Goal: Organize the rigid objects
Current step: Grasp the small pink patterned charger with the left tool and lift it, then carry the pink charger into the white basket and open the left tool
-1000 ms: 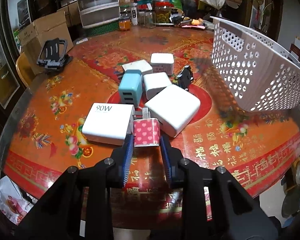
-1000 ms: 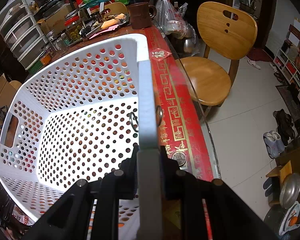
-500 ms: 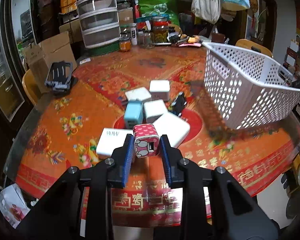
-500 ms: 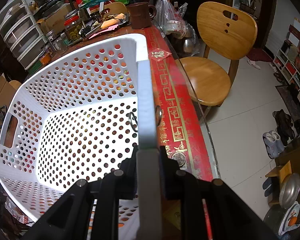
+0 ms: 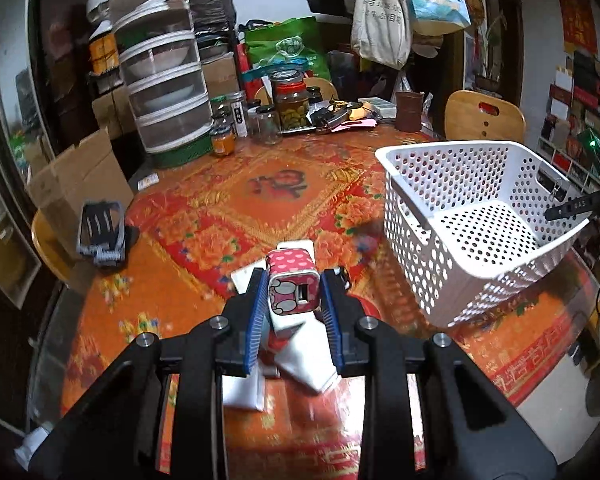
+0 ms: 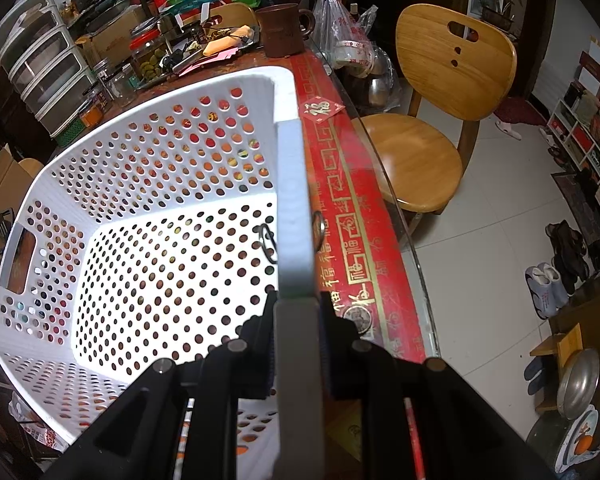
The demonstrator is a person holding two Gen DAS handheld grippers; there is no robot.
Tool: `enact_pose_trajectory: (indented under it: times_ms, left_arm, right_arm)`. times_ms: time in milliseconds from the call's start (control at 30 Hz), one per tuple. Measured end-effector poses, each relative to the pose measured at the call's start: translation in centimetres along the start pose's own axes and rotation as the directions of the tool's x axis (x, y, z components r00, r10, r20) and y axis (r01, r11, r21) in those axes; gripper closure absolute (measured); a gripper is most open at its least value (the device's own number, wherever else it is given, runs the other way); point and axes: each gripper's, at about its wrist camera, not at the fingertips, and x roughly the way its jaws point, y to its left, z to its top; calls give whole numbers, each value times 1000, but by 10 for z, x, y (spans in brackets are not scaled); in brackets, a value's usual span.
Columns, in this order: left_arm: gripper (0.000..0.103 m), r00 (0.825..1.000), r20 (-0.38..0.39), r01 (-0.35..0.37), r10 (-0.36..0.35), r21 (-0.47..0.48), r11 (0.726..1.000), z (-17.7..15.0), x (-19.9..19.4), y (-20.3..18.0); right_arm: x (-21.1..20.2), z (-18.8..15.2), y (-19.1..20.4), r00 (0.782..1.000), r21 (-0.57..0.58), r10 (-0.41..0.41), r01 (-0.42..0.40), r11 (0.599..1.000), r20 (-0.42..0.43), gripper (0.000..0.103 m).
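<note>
Pink heart-patterned cube charger (image 5: 293, 286) sits up off the table, pinched between the blue-padded fingers (image 5: 257, 312) of the left gripper (image 5: 293, 312), its USB face with a cartoon print turned toward the camera. Below and behind it, white rectangular power adapters (image 5: 306, 360) lie clustered on the red-and-orange floral tablecloth (image 5: 228, 216); the picture is blurred there, so their number is hard to call. Over to the right, the white perforated plastic basket (image 5: 480, 216) is tilted, one end raised off the cloth, and its inside shows nothing but bare holes. The right gripper (image 6: 296, 320) is clamped narrow on the basket's rim (image 6: 294, 200), one finger inside the wall and one outside. A black binder clip (image 5: 556, 192) hangs on that same rim. Farther out on the table: a dark folding phone stand (image 5: 100, 236), a stack of clear plastic drawers (image 5: 160, 92), and a glass jar with a red lid (image 5: 288, 98). A wooden chair (image 6: 432, 120) stands beside the table edge.
</note>
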Motion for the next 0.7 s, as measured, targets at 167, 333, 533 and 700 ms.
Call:
enact_pose_trajectory:
  times_ms: [167, 333, 533, 700]
  left_arm:
    - [78, 1000, 12, -19, 18, 72, 997, 29, 8, -16]
    - [78, 1000, 20, -12, 9, 134, 991, 57, 15, -44]
    - [78, 999, 14, 39, -43, 208, 977, 93, 25, -100]
    - [78, 997, -47, 77, -66, 297, 952, 110, 53, -154]
  right_arm:
    - [0, 0, 0, 1000, -1, 0, 0, 1000, -2, 87]
    - [0, 0, 0, 1000, -4, 0, 0, 1000, -2, 87]
    - [0, 0, 1, 1000, -3, -1, 1, 1000, -2, 87]
    - [0, 0, 1, 1000, -4, -2, 2, 1000, -1, 87]
